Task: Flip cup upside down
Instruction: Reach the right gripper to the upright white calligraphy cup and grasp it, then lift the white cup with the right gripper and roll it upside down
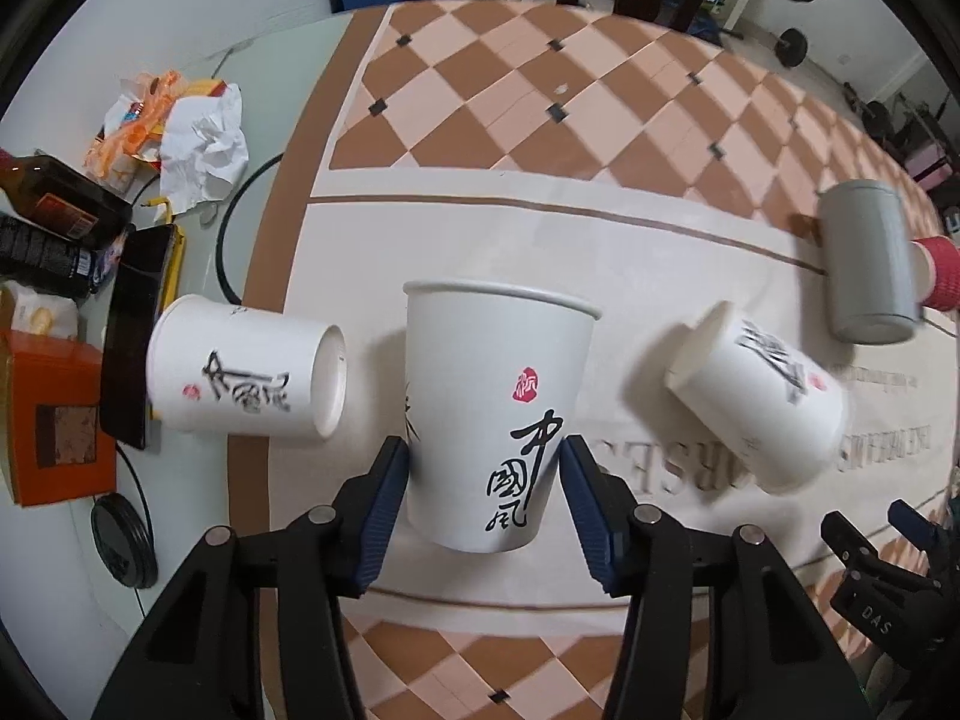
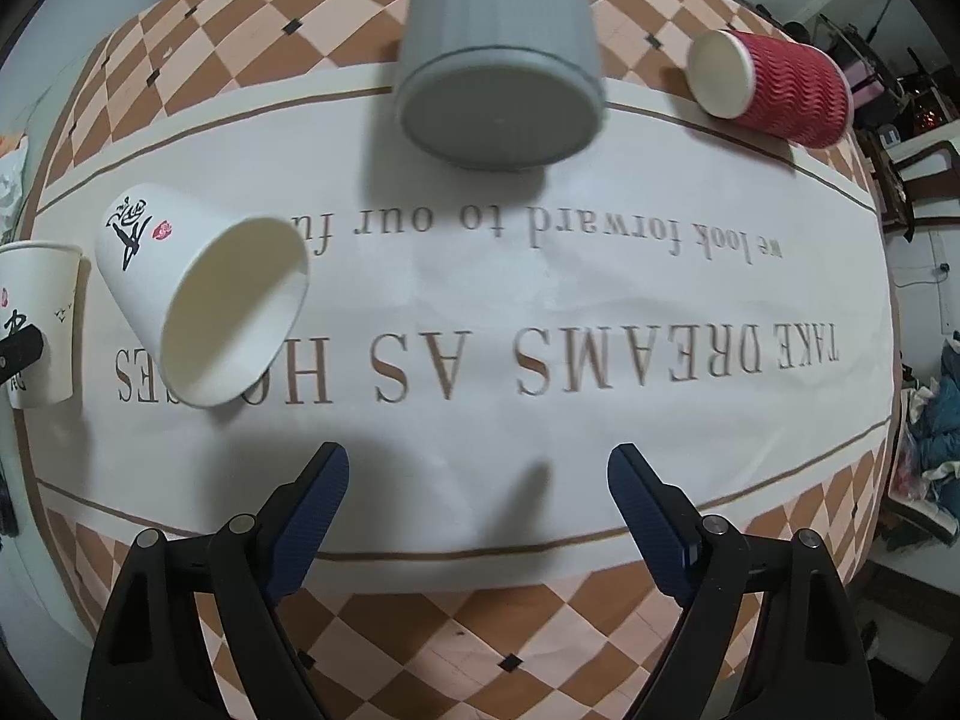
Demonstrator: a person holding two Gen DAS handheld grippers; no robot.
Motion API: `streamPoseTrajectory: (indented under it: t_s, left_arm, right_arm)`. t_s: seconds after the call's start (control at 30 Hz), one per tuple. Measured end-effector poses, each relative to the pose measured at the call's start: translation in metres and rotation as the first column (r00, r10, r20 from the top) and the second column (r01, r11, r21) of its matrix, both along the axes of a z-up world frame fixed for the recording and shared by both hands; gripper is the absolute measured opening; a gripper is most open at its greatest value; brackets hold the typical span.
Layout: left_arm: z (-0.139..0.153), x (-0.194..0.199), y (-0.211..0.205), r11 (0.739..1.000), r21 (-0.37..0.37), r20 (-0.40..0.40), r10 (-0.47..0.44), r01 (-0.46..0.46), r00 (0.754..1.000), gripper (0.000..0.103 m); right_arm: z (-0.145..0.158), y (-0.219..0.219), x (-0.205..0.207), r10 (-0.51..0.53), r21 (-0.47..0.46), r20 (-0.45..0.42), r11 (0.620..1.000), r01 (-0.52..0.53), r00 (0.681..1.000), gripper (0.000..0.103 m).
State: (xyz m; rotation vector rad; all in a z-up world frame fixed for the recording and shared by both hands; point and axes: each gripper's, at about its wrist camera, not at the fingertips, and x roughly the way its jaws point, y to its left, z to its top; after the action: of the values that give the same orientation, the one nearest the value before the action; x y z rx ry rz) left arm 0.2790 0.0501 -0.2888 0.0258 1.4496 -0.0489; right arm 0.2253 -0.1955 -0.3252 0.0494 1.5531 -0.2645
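My left gripper (image 1: 485,474) is shut on a white paper cup (image 1: 498,408) with black calligraphy, held upright with its rim up, its base off the mat. This cup also shows at the left edge of the right wrist view (image 2: 36,324). A second white cup (image 1: 240,378) lies on its side to the left. A third white cup (image 1: 762,402) lies on its side to the right, mouth open toward the right wrist camera (image 2: 210,312). My right gripper (image 2: 477,516) is open and empty above the mat.
A grey ribbed cup (image 2: 498,54) and a red ribbed cup (image 2: 774,90) lie on their sides on the checkered mat (image 2: 540,312). Left of the mat are a black phone (image 1: 135,330), an orange box (image 1: 54,414), bottles and crumpled paper (image 1: 198,150).
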Motion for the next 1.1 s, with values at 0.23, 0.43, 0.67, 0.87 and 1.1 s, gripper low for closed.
streamPoseTrajectory:
  t_s: [0.23,0.43,0.67,0.87,1.1]
  left_arm:
    - [0.039,-0.059,-0.029,0.994,-0.104,0.021,-0.013,0.015,1.0,0.049]
    - [0.033,-0.11,-0.076,0.969,-0.248,-0.064,-0.035,0.018,0.997,0.049]
    - [0.004,-0.133,-0.133,0.945,-0.324,-0.166,-0.009,-0.046,0.986,0.049]
    - [-0.015,-0.132,-0.172,0.961,-0.277,-0.176,-0.04,-0.011,0.984,0.049]
    - [-0.025,-0.133,-0.183,0.971,-0.238,-0.19,-0.02,-0.026,0.982,0.051]
  right_arm:
    - [0.03,-0.026,-0.052,-0.062,0.007,0.056,0.998,0.062,0.997,0.09]
    - [0.048,-0.063,-0.119,-0.148,0.007,0.077,0.989,0.148,0.986,0.09]
    - [0.03,-0.11,-0.164,-0.228,0.014,0.036,0.974,0.227,0.973,0.09]
    - [0.012,-0.143,-0.169,-0.246,0.022,0.013,0.969,0.246,0.969,0.09]
    - [-0.001,-0.166,-0.168,-0.226,0.029,-0.001,0.974,0.226,0.974,0.09]
